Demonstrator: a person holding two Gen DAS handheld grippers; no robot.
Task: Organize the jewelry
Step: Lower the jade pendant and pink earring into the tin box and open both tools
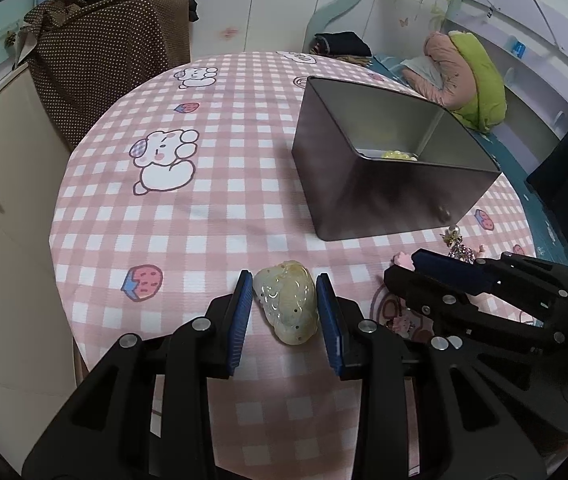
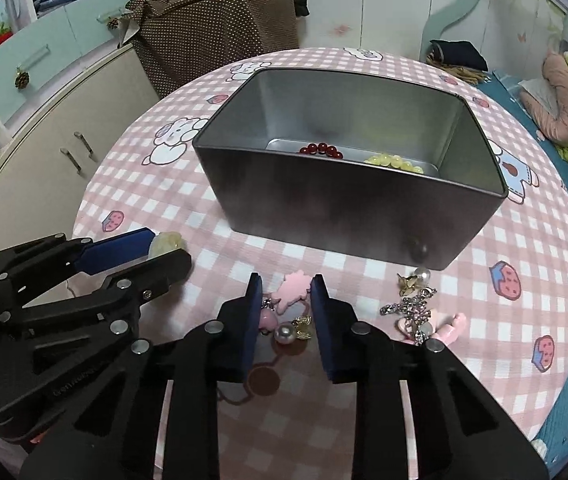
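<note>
On the table point(image 1: 212, 216), spread with a pink checked cloth, a grey tin point(image 2: 347, 216) stands at the far middle, and red beads point(image 2: 321, 150) and yellow beads point(image 2: 393, 162) lie on its floor. The left gripper point(image 1: 285, 304) is low over the near edge, its fingers narrowed about a pale jade stone point(image 1: 285, 304); the blue pads sit just beside its flanks, but whether they press it cannot be told. To its right the right gripper point(image 2: 285, 308) has its fingers drawn in around a pink charm point(image 2: 293, 290), with a pearl point(image 2: 285, 334) and a small gold piece point(image 2: 303, 326) lying between them nearer the camera. Whether the pads grip the charm cannot be told. Right of it lie a silver chain point(image 2: 411, 304), a gold-and-pearl earring point(image 2: 413, 278) and a pink clip point(image 2: 449, 328), all close to the tin's near wall. A brown dotted cover point(image 2: 212, 28) stands behind the table, a bed point(image 2: 563, 240) to the right.
</note>
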